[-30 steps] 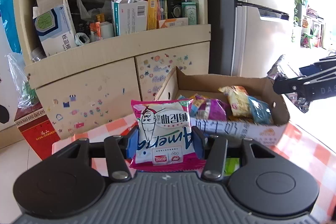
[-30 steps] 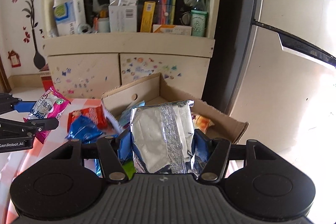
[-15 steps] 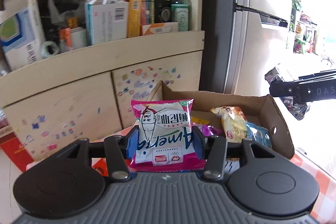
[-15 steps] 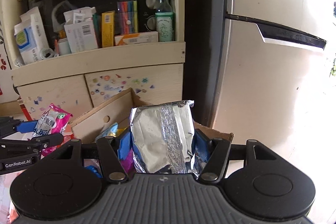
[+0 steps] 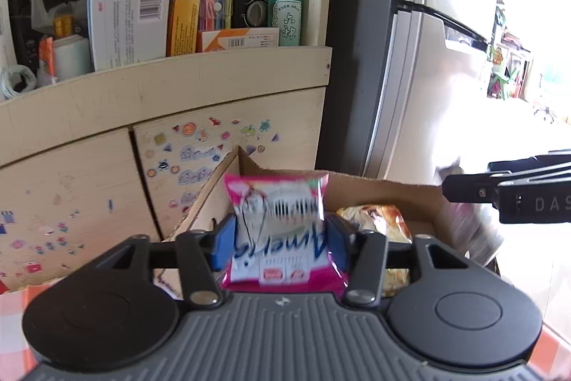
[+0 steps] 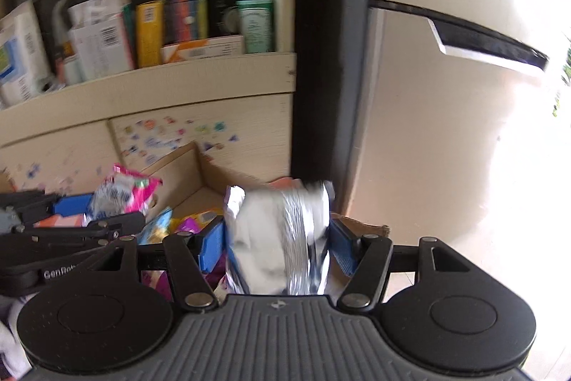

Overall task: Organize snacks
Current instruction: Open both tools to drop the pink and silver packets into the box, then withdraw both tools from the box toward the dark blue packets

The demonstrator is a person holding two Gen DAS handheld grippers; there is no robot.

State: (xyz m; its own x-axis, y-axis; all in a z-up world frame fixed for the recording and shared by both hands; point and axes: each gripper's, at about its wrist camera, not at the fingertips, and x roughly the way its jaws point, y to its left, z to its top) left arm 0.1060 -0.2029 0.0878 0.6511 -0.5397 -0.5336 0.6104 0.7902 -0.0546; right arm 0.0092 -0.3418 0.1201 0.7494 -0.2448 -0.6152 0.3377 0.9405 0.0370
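pink snack packet [image 5: 280,231] — "amer…" legible — left gripper [image 5: 280,240] opening.

"DAS" on the right gripper [image 5: 506,193], "GenRob" (cut off) on the left gripper [image 6: 85,220] — white lettering

Each wrist camera sat just behind its own fingers, looking forward and slightly downward, close over the open brown cardboard box [image 5: 389,191] [image 6: 178,166]. Both views shared the sticker-covered cream wooden cabinet [image 5: 228,145] [image 6: 214,116].

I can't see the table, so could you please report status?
Left gripper opening, pink snack packet between pads. Right gripper opening, silver foil bag loose. Both over brown cardboard box. Nothing blocking.
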